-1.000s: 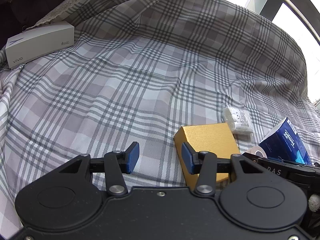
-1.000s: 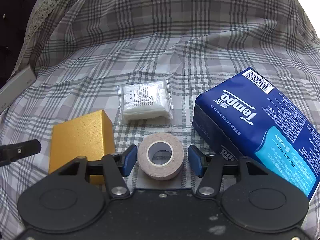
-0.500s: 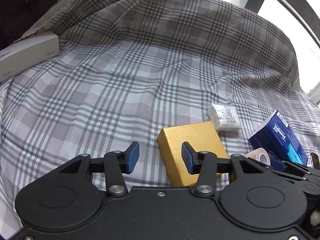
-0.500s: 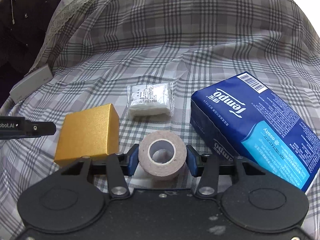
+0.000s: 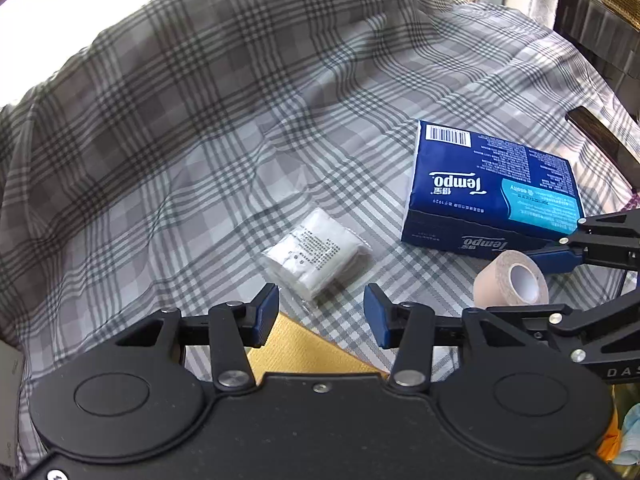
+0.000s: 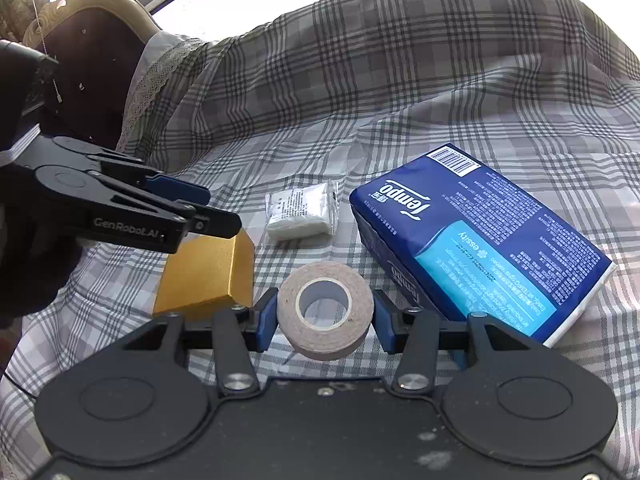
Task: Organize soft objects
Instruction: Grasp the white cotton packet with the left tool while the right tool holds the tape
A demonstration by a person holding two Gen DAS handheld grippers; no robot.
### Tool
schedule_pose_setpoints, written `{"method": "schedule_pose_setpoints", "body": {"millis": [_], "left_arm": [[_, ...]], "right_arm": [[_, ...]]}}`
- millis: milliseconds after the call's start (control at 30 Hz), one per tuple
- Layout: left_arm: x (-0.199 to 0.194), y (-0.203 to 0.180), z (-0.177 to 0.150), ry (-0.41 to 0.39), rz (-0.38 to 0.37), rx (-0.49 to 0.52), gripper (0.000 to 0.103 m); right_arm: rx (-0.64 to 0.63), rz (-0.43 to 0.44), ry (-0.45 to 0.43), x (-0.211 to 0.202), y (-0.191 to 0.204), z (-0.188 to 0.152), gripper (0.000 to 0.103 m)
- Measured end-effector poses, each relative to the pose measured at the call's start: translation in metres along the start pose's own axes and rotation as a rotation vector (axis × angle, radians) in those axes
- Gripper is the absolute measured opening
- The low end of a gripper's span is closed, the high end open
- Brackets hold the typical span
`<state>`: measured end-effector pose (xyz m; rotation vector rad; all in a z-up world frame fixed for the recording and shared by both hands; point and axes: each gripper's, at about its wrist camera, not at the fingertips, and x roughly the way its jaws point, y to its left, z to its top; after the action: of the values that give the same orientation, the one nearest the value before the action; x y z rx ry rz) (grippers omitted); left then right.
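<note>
The right gripper [image 6: 325, 322] squeezes a round beige roll of tape [image 6: 326, 310], lifted a little off the bed.
The left gripper [image 5: 320, 314] hangs open over a flat gold box [image 6: 204, 276]. Near them lie a small clear bag of white cotton [image 6: 300, 210] and a big blue tissue pack [image 6: 480, 240], all on a grey checked bedsheet [image 6: 400, 80].

On the plaid bedspread [image 6: 400, 92] lie one roll of tape [image 6: 326, 310], one gold box [image 6: 204, 274] and one blue tissue pack [image 6: 480, 240]. One small clear-wrapped white packet [image 6: 300, 212] makes four things. Two tools: left [image 5: 320, 316], right [image 6: 325, 320].
</note>
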<state>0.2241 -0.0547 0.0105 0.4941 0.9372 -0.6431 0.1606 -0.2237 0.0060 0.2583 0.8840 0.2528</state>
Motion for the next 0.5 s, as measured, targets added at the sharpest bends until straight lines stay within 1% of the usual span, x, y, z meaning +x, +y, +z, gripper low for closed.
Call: {"method": "schedule_pose_setpoints", "body": {"millis": [67,167,200,333,433,500], "left_arm": [[0.012,-0.002,0.007,0.013,0.019,0.044,0.047],[0.022,-0.002,0.015,0.001,0.071,0.119,0.047],[0.024,-0.002,0.017,-0.001,0.074,0.141,0.047],[0.032,-0.001,0.025,0.01,0.007,0.25,0.048],[0.039,-0.004,0.028,0.022,0.001,0.314,0.05],[0.047,-0.004,0.03,0.054,-0.01,0.335,0.05]], "right_arm": [[0.005,0.009,0.009,-0.001,-0.002,0.0,0.047],[-0.002,0.023,0.016,-0.003,-0.003,-0.001,0.047],[-0.004,0.028,0.017,-0.004,-0.002,-0.001,0.047],[0.005,0.064,0.02,-0.007,-0.004,0.001,0.047],[0.007,0.066,0.011,-0.009,-0.004,0.002,0.048],[0.01,0.07,0.009,-0.01,-0.005,0.003,0.048]]}}
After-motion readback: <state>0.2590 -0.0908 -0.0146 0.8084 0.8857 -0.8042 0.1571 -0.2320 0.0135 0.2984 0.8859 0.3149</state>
